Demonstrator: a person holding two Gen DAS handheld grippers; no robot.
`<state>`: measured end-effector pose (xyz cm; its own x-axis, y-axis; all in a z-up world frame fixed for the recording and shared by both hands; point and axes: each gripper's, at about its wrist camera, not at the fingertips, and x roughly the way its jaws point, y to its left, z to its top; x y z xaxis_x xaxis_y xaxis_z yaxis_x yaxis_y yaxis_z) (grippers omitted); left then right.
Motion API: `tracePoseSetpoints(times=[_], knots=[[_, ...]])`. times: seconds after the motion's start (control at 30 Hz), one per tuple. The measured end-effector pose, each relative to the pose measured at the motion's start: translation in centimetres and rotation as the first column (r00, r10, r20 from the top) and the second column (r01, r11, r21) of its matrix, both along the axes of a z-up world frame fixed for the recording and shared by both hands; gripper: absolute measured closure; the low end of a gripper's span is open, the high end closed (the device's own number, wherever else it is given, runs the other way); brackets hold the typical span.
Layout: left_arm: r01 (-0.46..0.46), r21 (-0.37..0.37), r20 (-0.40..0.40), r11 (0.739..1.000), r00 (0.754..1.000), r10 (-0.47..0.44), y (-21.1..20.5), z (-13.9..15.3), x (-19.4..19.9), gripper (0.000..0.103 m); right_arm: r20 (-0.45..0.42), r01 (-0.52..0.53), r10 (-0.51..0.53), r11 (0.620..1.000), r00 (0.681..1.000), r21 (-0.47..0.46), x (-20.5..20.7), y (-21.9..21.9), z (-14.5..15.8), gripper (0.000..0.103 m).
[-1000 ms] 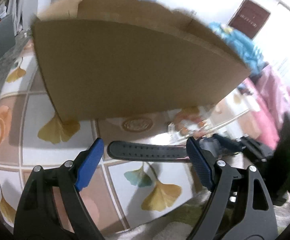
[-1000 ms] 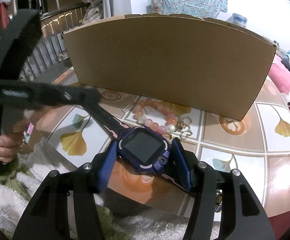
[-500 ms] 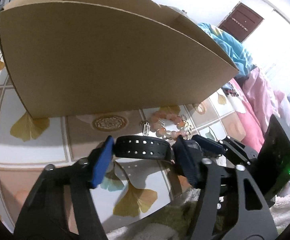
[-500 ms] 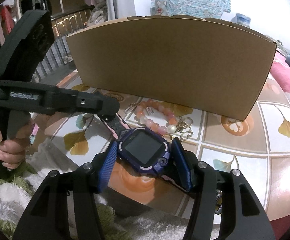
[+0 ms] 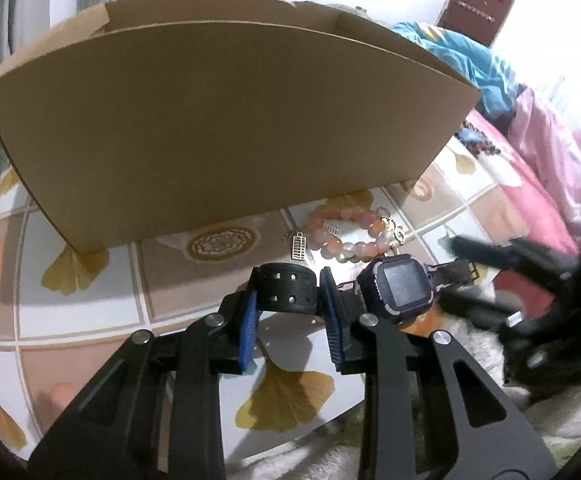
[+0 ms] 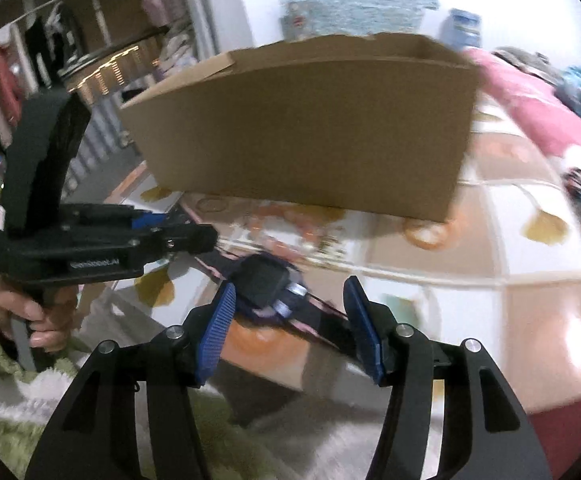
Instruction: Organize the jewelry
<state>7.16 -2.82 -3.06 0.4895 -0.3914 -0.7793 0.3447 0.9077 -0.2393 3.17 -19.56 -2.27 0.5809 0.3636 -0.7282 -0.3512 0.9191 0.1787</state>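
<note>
Black rubber watch strap [image 5: 286,292] sits pinched between the blue pads of the left tongs [image 5: 288,320], whose jaws have just been closing. The watch [image 5: 398,288] lies just right of those tongs on the tiled counter [image 5: 90,304], a pink bead bracelet [image 5: 346,232] beyond it before a cardboard box [image 5: 210,120]. Right tongs [image 6: 290,328] stand half open, the blurred watch between the pads, contact unclear.

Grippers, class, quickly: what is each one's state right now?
Left gripper: its fingers have just been closing and now clamp the black perforated rubber watch strap.
Right gripper: open, holding nothing.
</note>
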Motion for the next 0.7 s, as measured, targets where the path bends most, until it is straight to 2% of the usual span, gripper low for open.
tracePoseSetpoints(times=[0.13, 0.27, 0.5, 0.6, 0.63, 0.7], knots=[[-0.004, -0.013, 0.009, 1.000, 1.000, 0.004, 0.2, 0.0, 0.0, 0.076, -0.049, 0.091, -0.092, 0.996, 0.995, -0.012, -0.8, -2.8, 0.2, 0.048], [-0.002, -0.018, 0.016, 1.000, 1.000, 0.002, 0.5, 0.0, 0.0, 0.076, -0.111, 0.163, -0.165, 0.986, 0.980, -0.027, -0.2, -3.7, -1.1, 0.058], [-0.016, -0.028, 0.025, 0.999, 1.000, 0.017, 0.7, 0.0, -0.2, 0.076, -0.121, 0.178, -0.177, 0.984, 0.977, -0.001, 0.1, -3.1, -1.3, 0.057], [-0.019, -0.036, 0.025, 0.999, 0.999, 0.020, 0.8, 0.0, -0.2, 0.076, -0.155, 0.202, -0.187, 0.975, 0.970, 0.089, 0.4, -4.1, -1.4, 0.058], [-0.020, -0.040, 0.024, 0.999, 0.999, 0.021, 0.8, 0.0, -0.1, 0.076, -0.180, 0.219, -0.191, 0.964, 0.965, 0.149, 0.6, -4.8, -1.5, 0.058], [-0.022, -0.047, 0.022, 0.999, 0.999, 0.023, 1.0, 0.0, -0.2, 0.076, -0.224, 0.235, -0.181, 0.940, 0.958, 0.247, 0.7, -5.5, -1.8, 0.066]])
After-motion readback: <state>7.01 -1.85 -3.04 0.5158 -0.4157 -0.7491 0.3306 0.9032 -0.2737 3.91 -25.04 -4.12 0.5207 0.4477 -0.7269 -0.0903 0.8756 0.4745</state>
